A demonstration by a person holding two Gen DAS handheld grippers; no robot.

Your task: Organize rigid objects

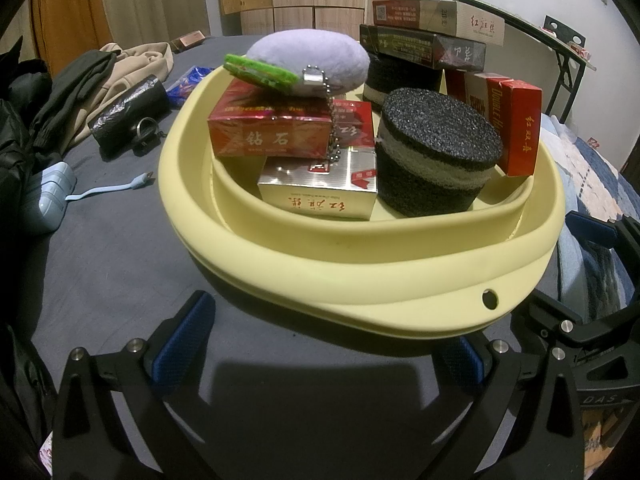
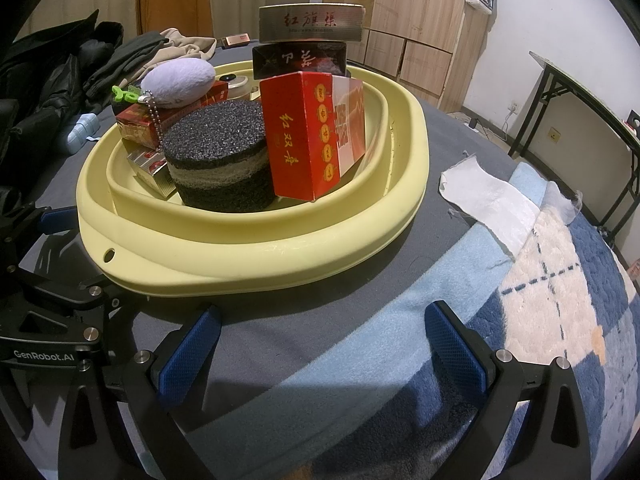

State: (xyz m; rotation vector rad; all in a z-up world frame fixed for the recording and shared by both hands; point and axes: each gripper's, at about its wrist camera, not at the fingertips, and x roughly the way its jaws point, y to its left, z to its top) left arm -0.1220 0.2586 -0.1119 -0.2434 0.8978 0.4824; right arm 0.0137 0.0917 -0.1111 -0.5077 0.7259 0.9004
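Note:
A pale yellow basin (image 1: 360, 272) (image 2: 248, 256) sits on the grey bed cover. Inside it are a round black and grey sponge (image 1: 436, 152) (image 2: 216, 160), a red box (image 1: 272, 132) on a silver box (image 1: 320, 192), a tall red box (image 1: 520, 128) (image 2: 308, 136) standing on end, and a dark box (image 2: 300, 60) with a silver box (image 2: 312, 24) stacked at the back. A lilac plush keychain (image 1: 312, 64) (image 2: 176, 80) rests on the red box. My left gripper (image 1: 320, 344) is open and empty before the basin's near rim. My right gripper (image 2: 320, 344) is open and empty to the basin's right front.
Clothes (image 1: 92, 88), a black roll (image 1: 128, 112), a pale blue charger with cable (image 1: 52, 196) lie left of the basin. A white cloth (image 2: 492, 200) and a blue and white blanket (image 2: 560, 300) lie to the right. A folding table (image 2: 580, 96) stands at far right.

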